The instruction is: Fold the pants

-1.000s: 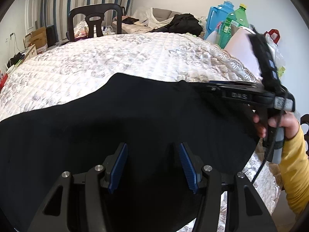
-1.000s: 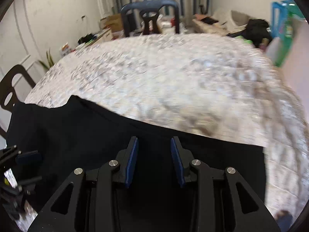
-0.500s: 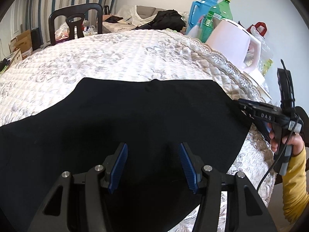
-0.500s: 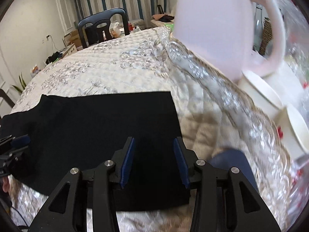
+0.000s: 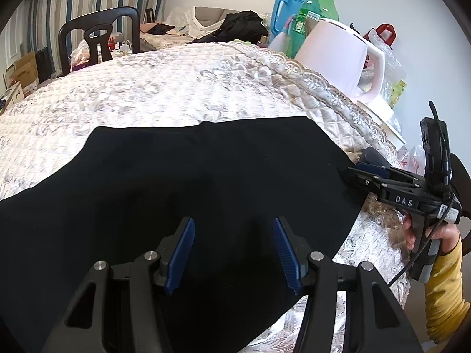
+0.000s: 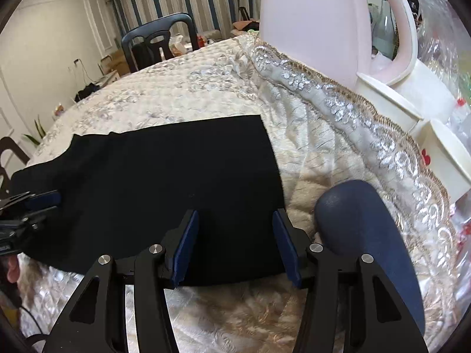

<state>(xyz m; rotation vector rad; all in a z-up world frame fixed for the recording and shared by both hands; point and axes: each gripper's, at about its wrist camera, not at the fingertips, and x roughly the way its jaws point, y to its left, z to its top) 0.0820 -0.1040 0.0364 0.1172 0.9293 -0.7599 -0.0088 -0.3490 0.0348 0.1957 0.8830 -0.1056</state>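
- The quilted cover [image 5: 164,88], cream with a silvery floral pattern and a lace border, spreads across the whole surface; the right wrist view shows that border close up.
- The black pants [image 5: 191,176] lie flat on the cover, matte and smooth. The left wrist view shows them running off to the left; the right wrist view shows their square-cut right end [image 6: 265,153].
- A pale pink kettle [image 5: 344,58] stands just past the lace edge; only the left wrist view shows the green bottle [image 5: 318,11] and blue jug [image 5: 282,8] behind it.
- A dark chair [image 5: 97,35] stands at the far side, before striped curtains.
- A rounded navy object [image 6: 362,229], seen clearly only in the right wrist view, sits right of the right gripper.
- The left gripper [image 5: 232,250] hovers over the pants, blue ribbed pads apart, nothing between them.
- The right gripper [image 6: 235,244] is opening its jaws over the pants' right end, gripping nothing; the left wrist view shows a yellow sleeve [image 5: 444,288] holding it.
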